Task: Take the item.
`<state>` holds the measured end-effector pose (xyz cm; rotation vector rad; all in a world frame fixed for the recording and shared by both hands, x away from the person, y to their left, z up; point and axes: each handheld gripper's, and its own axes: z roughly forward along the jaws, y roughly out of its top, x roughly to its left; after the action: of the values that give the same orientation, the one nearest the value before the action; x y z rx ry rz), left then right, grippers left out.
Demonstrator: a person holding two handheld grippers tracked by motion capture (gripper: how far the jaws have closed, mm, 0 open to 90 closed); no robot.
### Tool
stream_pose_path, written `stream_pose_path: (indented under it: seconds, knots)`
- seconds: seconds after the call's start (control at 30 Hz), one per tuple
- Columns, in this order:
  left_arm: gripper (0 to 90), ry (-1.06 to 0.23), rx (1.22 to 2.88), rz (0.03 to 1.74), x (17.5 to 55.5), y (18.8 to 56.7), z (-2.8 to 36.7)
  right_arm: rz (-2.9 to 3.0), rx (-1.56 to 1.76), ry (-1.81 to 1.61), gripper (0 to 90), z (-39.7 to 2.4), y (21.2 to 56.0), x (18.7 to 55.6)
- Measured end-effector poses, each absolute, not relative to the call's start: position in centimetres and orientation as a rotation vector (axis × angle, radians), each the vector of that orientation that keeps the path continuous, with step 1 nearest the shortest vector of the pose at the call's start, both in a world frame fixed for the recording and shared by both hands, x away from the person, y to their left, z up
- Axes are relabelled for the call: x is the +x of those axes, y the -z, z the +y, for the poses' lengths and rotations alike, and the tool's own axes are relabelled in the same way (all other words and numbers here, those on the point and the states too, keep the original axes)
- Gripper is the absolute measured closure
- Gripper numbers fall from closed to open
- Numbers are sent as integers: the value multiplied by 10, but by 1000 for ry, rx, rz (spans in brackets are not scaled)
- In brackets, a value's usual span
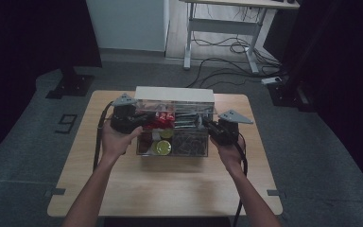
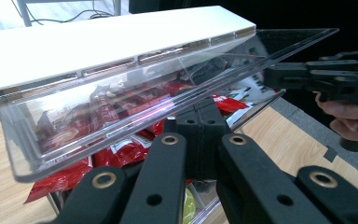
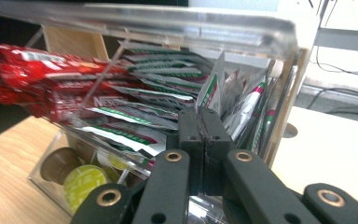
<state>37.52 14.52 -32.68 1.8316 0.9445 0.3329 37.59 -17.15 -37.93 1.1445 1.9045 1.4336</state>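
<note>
1. Black jaws of my right gripper are pressing together, clenched; whether they are pinching a sachet edge or the box front, I cannot tell.
2. Straight ahead of them, green-and-white sachets are lying with long axes pointing toward me.
3. My left gripper is sitting clenched under the raised clear lid, apparently propping it.
4. Both are working on the clear organiser box, whose long axis is running parallel to the table's far edge, the right hand being nearer the sachets.

Clear box mid-table, sachets behind pods, lid behind.
</note>
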Motion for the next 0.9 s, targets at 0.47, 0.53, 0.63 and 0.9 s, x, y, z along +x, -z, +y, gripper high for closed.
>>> stream_pose_path:
  seconds: [0.47,0.53,0.63,0.9]
  knots:
    - [900,-336,1827,944,376,325,145,1854,1110,-1502,892,-182,377,359]
    - [900,-336,1825,946,376,325,145,1849,1103,-1499,892,-183,377,356]
    - [900,-335,1819,949,376,325,146,1845,1081,-1487,892,-182,378,352]
    - [900,-338,1814,949,376,324,147,1831,1075,-1513,893,-185,377,346]
